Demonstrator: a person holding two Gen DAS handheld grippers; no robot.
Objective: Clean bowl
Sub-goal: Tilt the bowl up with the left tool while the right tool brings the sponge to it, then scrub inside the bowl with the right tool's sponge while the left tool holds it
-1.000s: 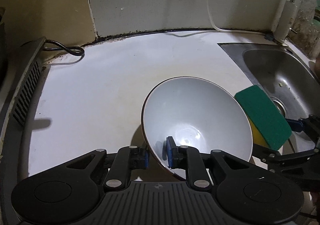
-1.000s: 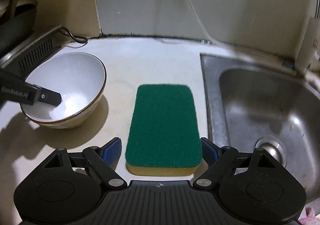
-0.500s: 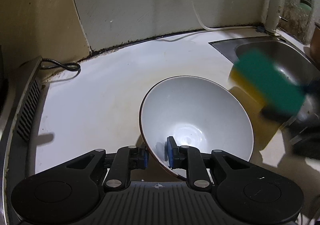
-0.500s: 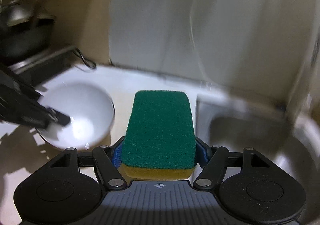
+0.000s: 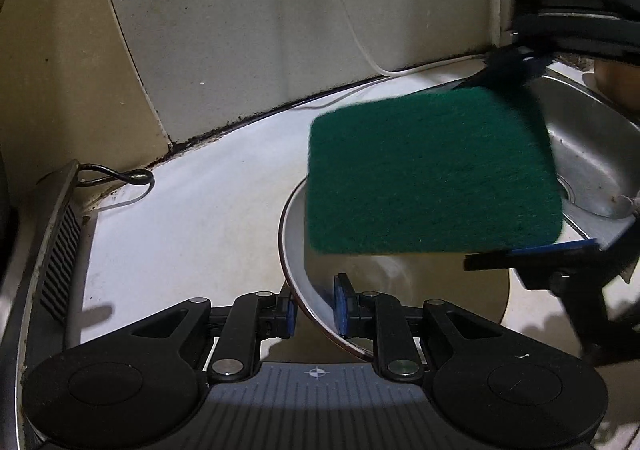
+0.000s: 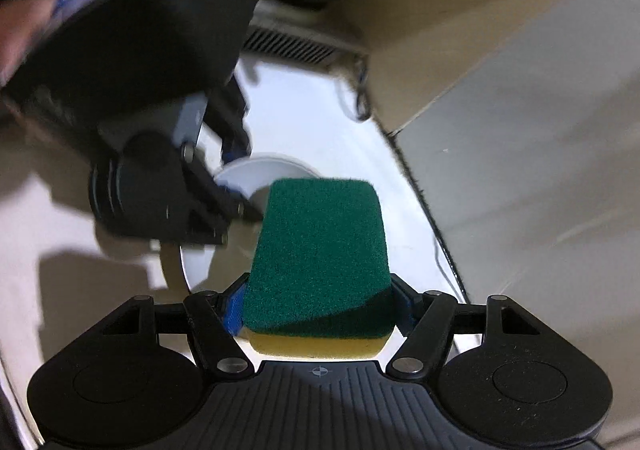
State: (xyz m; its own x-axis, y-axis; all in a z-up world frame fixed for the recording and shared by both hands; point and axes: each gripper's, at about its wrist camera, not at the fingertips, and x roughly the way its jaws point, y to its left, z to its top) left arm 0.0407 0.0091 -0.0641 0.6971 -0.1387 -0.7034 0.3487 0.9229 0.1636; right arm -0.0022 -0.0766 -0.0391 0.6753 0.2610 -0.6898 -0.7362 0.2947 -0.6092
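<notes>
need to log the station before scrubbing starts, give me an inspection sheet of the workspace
surface: white countertop, dark grime along the wall seam
job's things: white round ceramic bowl, tilted; green-and-yellow rectangular sponge above it
clutter: nothing seen
grippers: left gripper shut on the bowl rim; right gripper shut on the sponge
cables: black cable looped at left; white cable down the wall
surroundings: steel sink at right; slotted grey appliance at left

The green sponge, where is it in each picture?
Left wrist view: the sponge fills the right middle, green face toward the camera, hiding most of the bowl.
Right wrist view: the sponge sits centre bottom, clamped in the right gripper.
Shared landmark: the white bowl.
</notes>
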